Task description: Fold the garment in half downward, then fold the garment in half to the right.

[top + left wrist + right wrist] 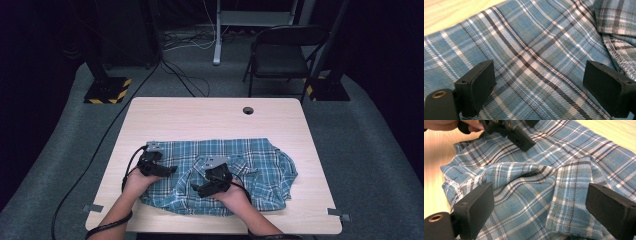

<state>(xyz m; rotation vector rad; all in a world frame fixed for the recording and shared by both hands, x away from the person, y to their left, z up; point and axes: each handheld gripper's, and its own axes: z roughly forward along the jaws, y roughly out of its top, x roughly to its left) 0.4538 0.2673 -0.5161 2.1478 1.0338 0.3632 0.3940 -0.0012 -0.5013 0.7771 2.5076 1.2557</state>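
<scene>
A blue plaid shirt (250, 165) lies rumpled across the near half of the wooden table (210, 117). My left gripper (169, 170) hovers at the shirt's left edge, open, its jaws spread wide over flat plaid cloth (536, 57) with nothing between them. My right gripper (199, 188) is over the shirt's near middle, also open; its jaws frame a raised fold of the shirt (534, 187). The left gripper (520, 138) and the hand holding it show at the top of the right gripper view.
A round cable hole (248, 110) is in the table's far side. A black folding chair (282, 52) and two stand bases with yellow-black tape (107, 90) stand on the floor beyond. Tape tabs (338, 213) mark the near corners.
</scene>
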